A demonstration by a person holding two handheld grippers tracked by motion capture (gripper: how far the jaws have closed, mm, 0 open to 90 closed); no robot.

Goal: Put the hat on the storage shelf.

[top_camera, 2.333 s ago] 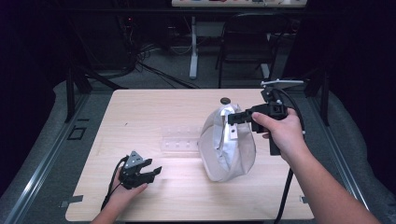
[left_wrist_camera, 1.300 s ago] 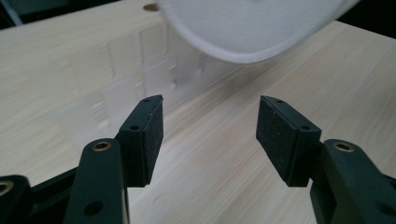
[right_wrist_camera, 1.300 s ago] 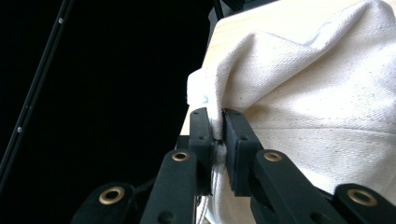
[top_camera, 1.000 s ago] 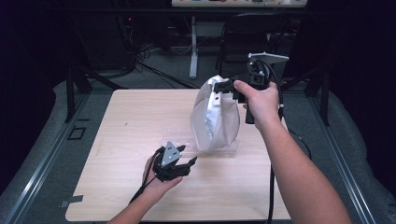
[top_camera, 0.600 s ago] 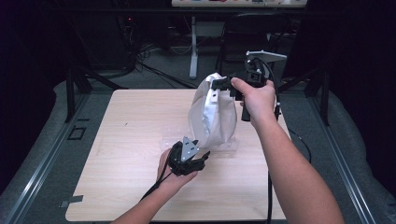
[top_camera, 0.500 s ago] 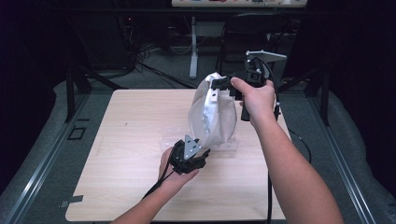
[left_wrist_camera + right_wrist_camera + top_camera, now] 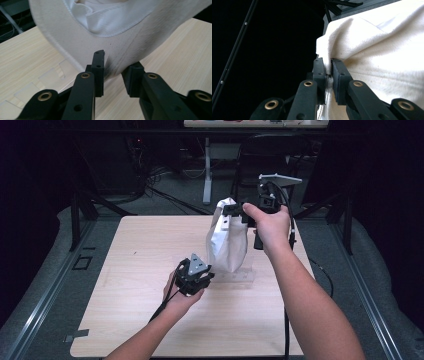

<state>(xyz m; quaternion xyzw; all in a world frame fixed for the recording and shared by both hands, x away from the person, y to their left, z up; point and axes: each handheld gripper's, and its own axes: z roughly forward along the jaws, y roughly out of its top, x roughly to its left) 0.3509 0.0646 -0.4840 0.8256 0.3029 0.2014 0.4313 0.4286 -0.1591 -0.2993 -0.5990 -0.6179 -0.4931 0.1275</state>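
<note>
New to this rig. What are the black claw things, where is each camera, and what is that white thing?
No robot here: a person holds a hand-held two-jaw tool in each hand. The high view looks down on a wooden table; the other two cameras ride on the tools and look along their jaws. The right gripper is shut on the top edge of a white cloth bag, holding it up so it hangs over the table. The left gripper is at the bag's bottom; its jaws have just been closing, with the cloth between them, though there is a gap on one side. A clear plastic tray lies on the table under the bag.
</note>
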